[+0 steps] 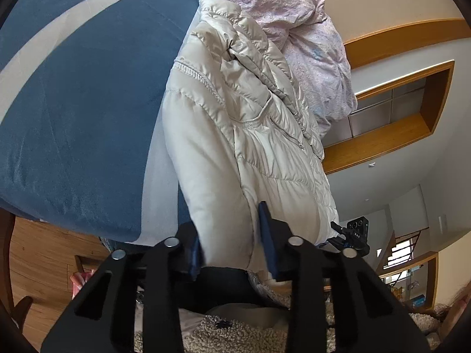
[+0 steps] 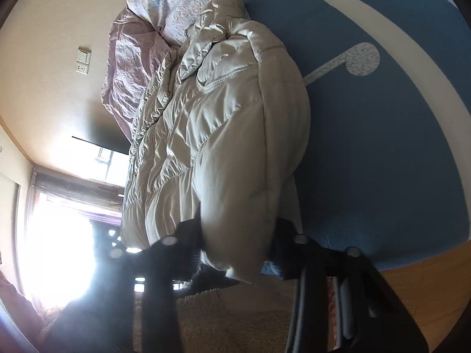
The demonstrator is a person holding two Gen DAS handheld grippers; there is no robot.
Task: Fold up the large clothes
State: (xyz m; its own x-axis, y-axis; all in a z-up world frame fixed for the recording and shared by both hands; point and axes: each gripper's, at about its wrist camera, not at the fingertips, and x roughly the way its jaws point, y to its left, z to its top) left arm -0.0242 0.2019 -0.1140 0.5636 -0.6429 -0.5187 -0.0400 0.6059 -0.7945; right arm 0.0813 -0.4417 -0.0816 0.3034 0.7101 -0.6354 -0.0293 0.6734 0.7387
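Note:
A cream quilted puffer jacket (image 1: pixel 235 123) lies lengthwise on a blue bedspread (image 1: pixel 73 103), bunched and partly folded. It also shows in the right wrist view (image 2: pixel 229 123). My left gripper (image 1: pixel 232 235) is shut on the jacket's near edge, with thick padded fabric between its blue-padded fingers (image 1: pixel 268 235). My right gripper (image 2: pixel 235 244) is shut on another part of the near edge, its fingers blurred and dark. The fabric bulges out between both pairs of fingers.
A pink crumpled quilt (image 1: pixel 294 29) lies beyond the jacket at the head of the bed. The bedspread (image 2: pixel 382 147) has a white stripe and a music-note print (image 2: pixel 353 61). Wooden floor (image 1: pixel 44 264) lies beside the bed. A bright window (image 2: pixel 59 250) glares at left.

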